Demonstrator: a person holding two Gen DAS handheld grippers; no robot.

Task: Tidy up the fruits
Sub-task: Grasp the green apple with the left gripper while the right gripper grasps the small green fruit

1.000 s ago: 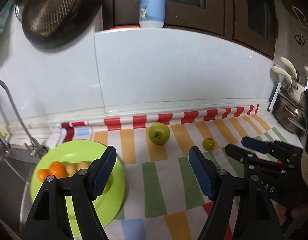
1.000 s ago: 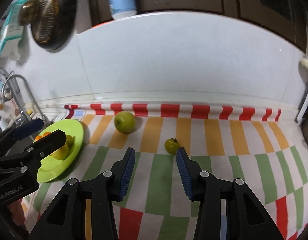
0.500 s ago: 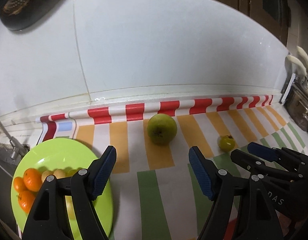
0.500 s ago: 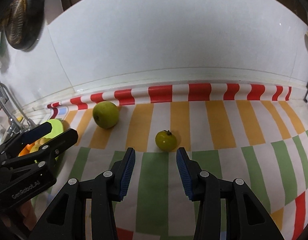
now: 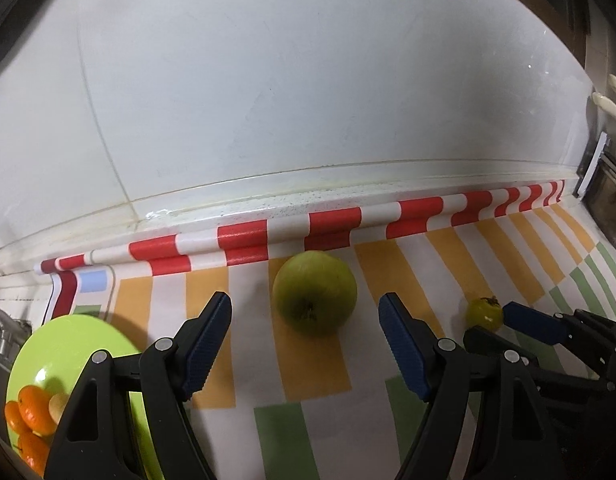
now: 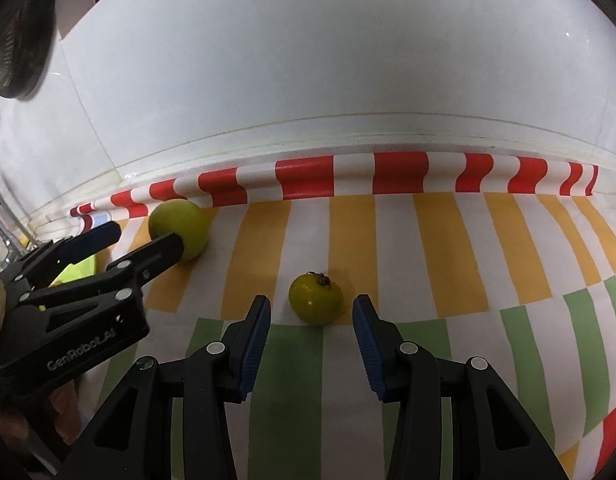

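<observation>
The fruits are not all in one place: a large green apple (image 5: 315,295) lies on the striped cloth (image 5: 320,364) close to the wall, a small green tomato-like fruit (image 6: 316,298) lies more to the right on the same cloth, and several small oranges (image 5: 29,414) sit already on the lime-green plate (image 5: 79,340) at the left end, beside the sink.

What can go wrong here, I think, comes mostly from the round shapes. The apple is smooth and wide. If the left gripper (image 5: 303,320) closes on it off centre, the pads may push it away, and it can roll to the rolled-up red edge of the cloth or to the side. The small fruit is light and glossy; one finger that arrives first can knock it out of line. The two grippers also work near each other, so they may collide on the way to the plate, and a careless drop there can scatter the oranges.

The left gripper's fingers stand wide apart, the apple just ahead of the gap, and they touch nothing. The right gripper (image 6: 311,320) has a narrower gap, only a little wider than the small fruit just in front of it, and its pads press on nothing.
</observation>
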